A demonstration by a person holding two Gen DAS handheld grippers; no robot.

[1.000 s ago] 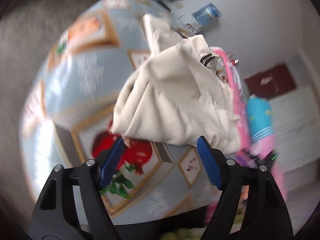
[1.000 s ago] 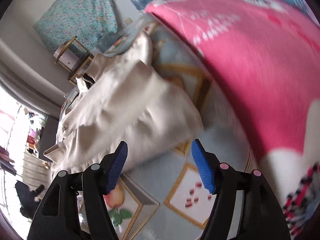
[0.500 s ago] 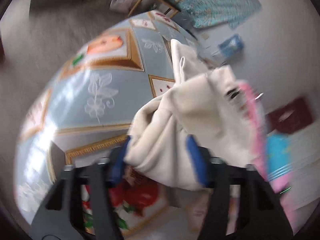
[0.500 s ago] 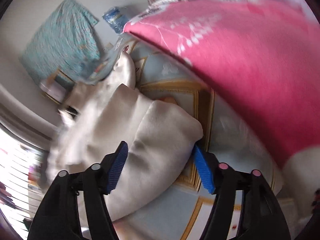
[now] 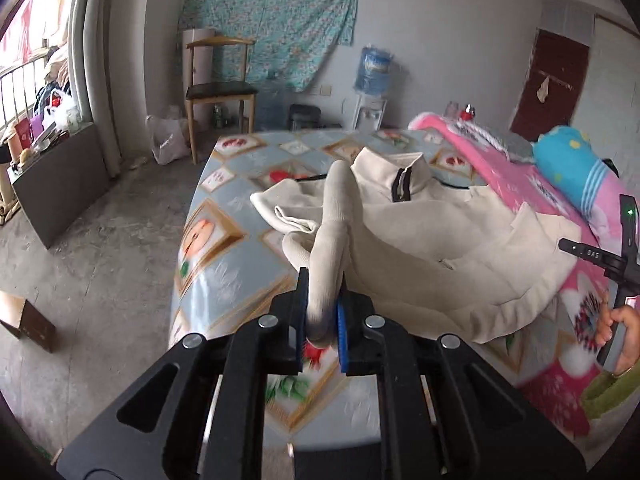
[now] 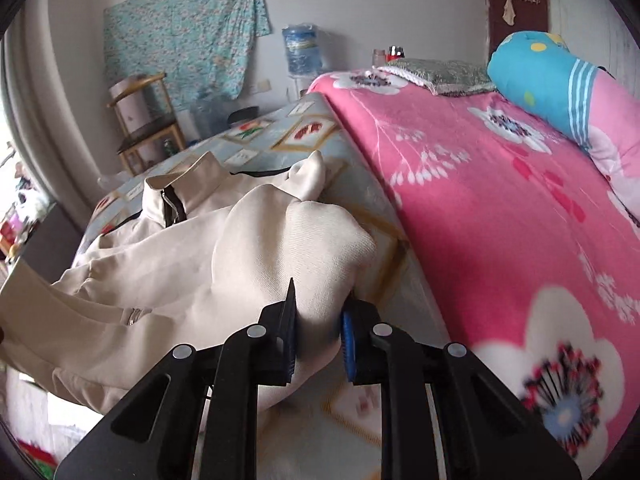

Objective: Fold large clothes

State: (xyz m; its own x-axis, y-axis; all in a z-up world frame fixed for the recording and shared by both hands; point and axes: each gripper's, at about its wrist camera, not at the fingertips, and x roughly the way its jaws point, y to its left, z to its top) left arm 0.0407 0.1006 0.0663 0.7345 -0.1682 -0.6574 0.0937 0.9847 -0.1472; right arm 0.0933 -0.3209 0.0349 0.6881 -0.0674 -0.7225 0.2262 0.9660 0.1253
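A cream zip-up jacket [image 5: 432, 240] lies crumpled on a bed covered by a blue patterned sheet [image 5: 224, 264], its collar toward the far end. My left gripper [image 5: 322, 316] is closing, and its blue pads press a raised fold of the jacket's near edge. In the right wrist view the same jacket [image 6: 192, 256] spreads to the left, and my right gripper [image 6: 320, 332], also closing, pinches a thick bunch of its fabric. A hand [image 5: 616, 336] holding the right gripper's handle shows at the right edge of the left wrist view.
A pink flowered blanket [image 6: 500, 208] covers the bed's right side, with a blue pillow [image 6: 536, 76] at its head. A wooden chair [image 5: 218, 76], a water dispenser [image 5: 374, 80] and a dark door [image 5: 550, 84] stand along the far wall. Bare concrete floor [image 5: 100, 248] lies left of the bed.
Both grippers went from wide open to pinched on jacket fabric. Both have risen and tilted up, lifting the fabric, so the far wall now shows.
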